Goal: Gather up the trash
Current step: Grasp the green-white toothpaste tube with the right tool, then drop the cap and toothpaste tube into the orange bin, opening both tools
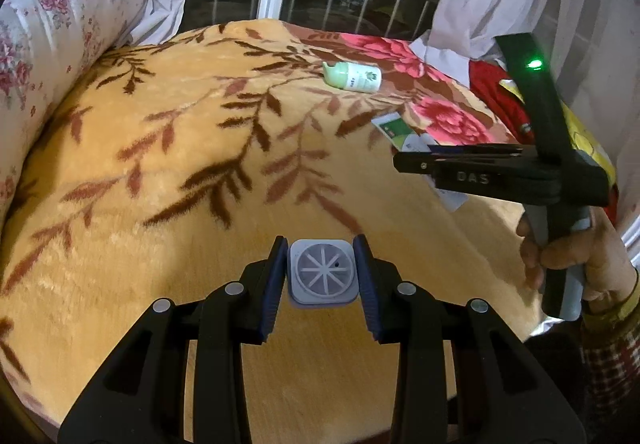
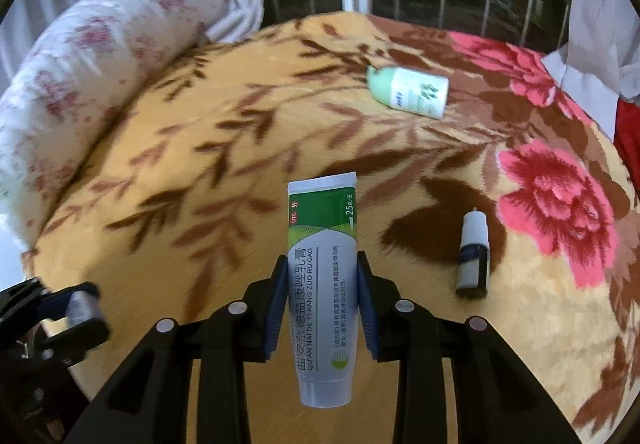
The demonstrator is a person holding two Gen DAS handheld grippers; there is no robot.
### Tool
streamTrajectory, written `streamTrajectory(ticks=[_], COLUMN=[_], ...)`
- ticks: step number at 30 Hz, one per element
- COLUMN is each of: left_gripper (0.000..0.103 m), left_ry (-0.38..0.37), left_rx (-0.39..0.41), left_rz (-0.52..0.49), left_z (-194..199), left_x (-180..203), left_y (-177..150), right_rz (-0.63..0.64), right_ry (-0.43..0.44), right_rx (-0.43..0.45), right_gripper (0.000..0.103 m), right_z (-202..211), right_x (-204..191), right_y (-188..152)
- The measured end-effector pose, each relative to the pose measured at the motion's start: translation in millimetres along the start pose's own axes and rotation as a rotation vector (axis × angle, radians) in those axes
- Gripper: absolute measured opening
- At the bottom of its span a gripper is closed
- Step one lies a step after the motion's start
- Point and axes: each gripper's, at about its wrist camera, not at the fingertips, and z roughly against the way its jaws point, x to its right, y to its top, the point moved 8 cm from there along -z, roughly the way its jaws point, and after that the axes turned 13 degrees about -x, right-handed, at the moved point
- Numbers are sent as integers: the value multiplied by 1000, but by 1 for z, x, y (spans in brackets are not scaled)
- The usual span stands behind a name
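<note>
While we look along the left gripper (image 1: 323, 274), its blue pads are clamped on a small square grey cap (image 1: 322, 272) with a spoked inner face, held above the orange floral blanket (image 1: 160, 148); farther off a green-and-white bottle (image 1: 352, 75) lies on its side, and at the right edge our right hand (image 1: 576, 256) grips the other tool's handle, its front seen side-on over a partly hidden tube. From the right wrist, the right gripper (image 2: 322, 304) is closed on a green-and-white ointment tube (image 2: 322, 284), crimped end pointing away, cap end toward us; a small dropper bottle (image 2: 474, 256) lies just right of it on the blanket (image 2: 200, 124), the green bottle (image 2: 408, 92) well beyond, a floral bolster (image 2: 100, 64) along the left
</note>
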Motion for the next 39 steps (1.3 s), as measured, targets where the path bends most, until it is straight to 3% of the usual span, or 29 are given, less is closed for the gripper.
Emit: streamTrajectory(ticks=[8,15,21,27,32,34,35,37,39], left_gripper=[33,33,33,33,33,38,44,67,70], left_ry=[-13,6,36,35,46,52,60,90,110], left_rx=[-19,-85,-199,-342,-423,-430,-440,-445,-452], left_rz=[-49,-80,-120,-141,-150,-147,-146,-143,-147], left_z=[23,28,17,-4,-18,-19,-19,-19,-20], left_x=[15,22,25,26,28,27,26,23,22], left_y=[-42,-94,-150,-203,-223,-225,-226,-228,-229], right_rz=[66,123,178,153,137,135,137,124,128], right_ry=[81,138,169,216,224,224,223,204,188], right_rx=[59,44,-48,-217,-303,-323,-336,-354,-352], right_gripper=[33,33,33,33,33,34,39,74,74], right_z=[45,65,57,10,-22,-31,-35,-41,-41], right_x=[-44,-78,-102,-112,-117,-119,-120,-118,-116], right_y=[-51,-115,-182,-247,-273,-279,-282,-287,-289])
